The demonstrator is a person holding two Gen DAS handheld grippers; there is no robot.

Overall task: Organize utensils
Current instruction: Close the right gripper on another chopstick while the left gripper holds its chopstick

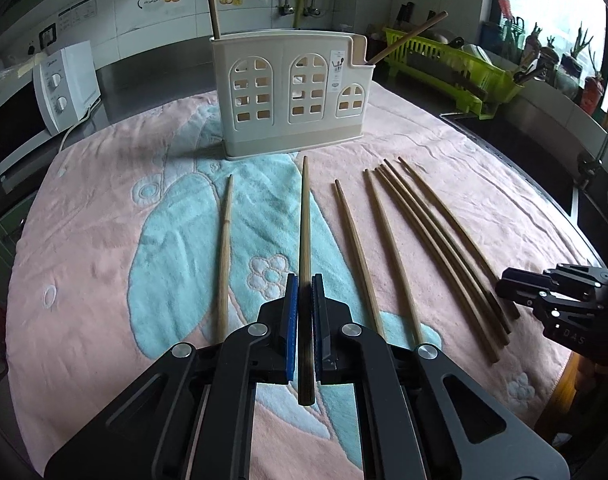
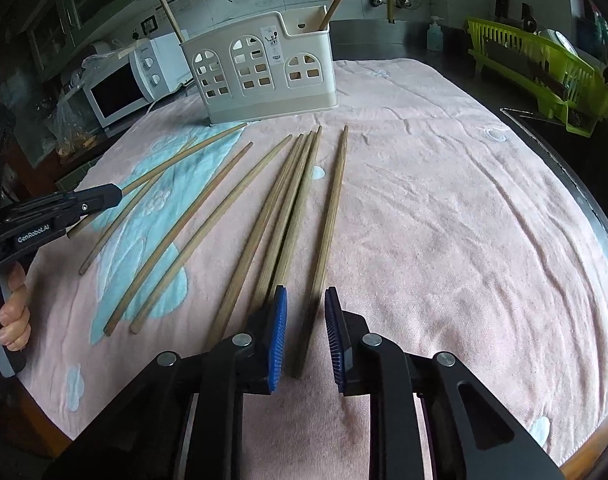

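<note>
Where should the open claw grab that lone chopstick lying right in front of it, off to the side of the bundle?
Near its thick near end, coming from above. The lone chopstick lies flat on the towel, lengthwise between the right claw's open jaws, with bare towel on its right and a small gap from the bundle, so one finger fits down each side.

Pink towel [image 1: 443, 168] with teal flower print under my work area, white microwave [image 1: 36, 108] back left of me, green dish rack [image 1: 455, 68] back right, soap bottle [image 2: 435, 34] by wall

Matt wooden chopsticks [image 2: 331, 200] lie on nubbly terry cloth [image 2: 443, 220]; the holder [image 1: 290, 96] is smooth plastic.
</note>
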